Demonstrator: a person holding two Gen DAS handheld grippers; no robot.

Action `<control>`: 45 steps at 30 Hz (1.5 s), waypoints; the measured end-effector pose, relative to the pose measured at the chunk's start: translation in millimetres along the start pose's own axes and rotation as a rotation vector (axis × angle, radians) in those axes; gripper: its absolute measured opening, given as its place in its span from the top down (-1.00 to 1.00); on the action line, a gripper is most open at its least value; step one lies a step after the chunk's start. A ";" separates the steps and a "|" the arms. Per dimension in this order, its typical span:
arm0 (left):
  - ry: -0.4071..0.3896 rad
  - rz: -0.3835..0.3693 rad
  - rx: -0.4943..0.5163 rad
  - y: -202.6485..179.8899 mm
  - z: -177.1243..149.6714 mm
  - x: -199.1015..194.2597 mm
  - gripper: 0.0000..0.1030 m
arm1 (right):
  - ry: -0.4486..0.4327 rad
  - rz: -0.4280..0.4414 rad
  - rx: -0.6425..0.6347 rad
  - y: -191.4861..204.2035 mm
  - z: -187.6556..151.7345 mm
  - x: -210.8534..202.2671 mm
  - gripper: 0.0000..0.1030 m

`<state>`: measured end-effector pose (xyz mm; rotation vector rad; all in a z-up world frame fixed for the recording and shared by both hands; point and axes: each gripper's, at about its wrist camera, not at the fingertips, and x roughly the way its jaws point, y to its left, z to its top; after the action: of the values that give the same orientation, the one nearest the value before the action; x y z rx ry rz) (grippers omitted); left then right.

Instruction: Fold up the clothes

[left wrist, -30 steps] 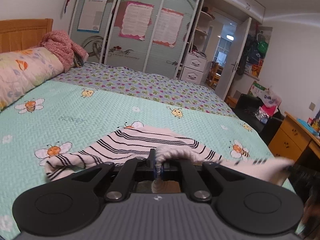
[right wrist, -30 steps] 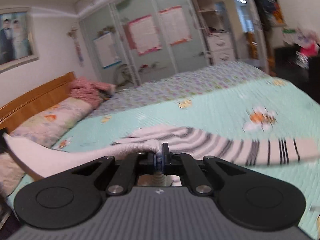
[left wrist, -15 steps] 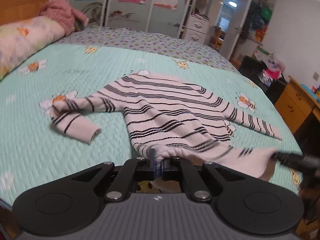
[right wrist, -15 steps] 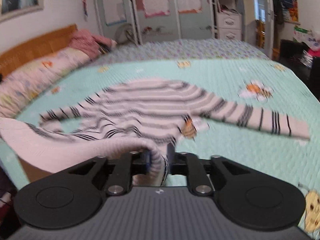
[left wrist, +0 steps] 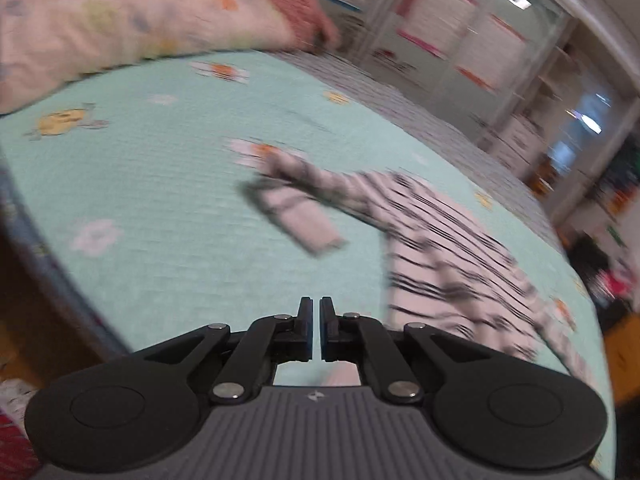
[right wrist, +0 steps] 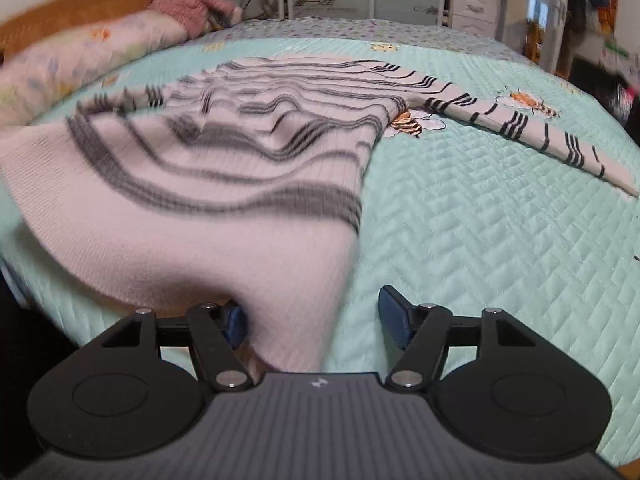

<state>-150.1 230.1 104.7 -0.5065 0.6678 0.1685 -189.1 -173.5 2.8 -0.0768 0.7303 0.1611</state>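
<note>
Since a second ago both my hands have dropped toward the bed [right wrist: 460,220] and the striped sweater [right wrist: 240,152] now lies spread on it. My right gripper [right wrist: 312,322] is opening, the hem loose between its fingers and no longer pinched. My left gripper [left wrist: 315,330] is pressed together on nothing, left of the sweater's body [left wrist: 448,248]. Its far sleeve [left wrist: 296,216] lies doubled; the right sleeve [right wrist: 520,128] runs straight outward.
</note>
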 end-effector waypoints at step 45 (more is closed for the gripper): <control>0.465 -0.275 0.383 -11.4 -52.0 26.3 0.11 | 0.254 0.144 -0.008 -49.6 15.1 -42.2 0.48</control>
<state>-154.7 194.0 57.8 -0.2613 1.0469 -0.3432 -201.6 -225.5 43.0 -0.0526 0.9890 0.2952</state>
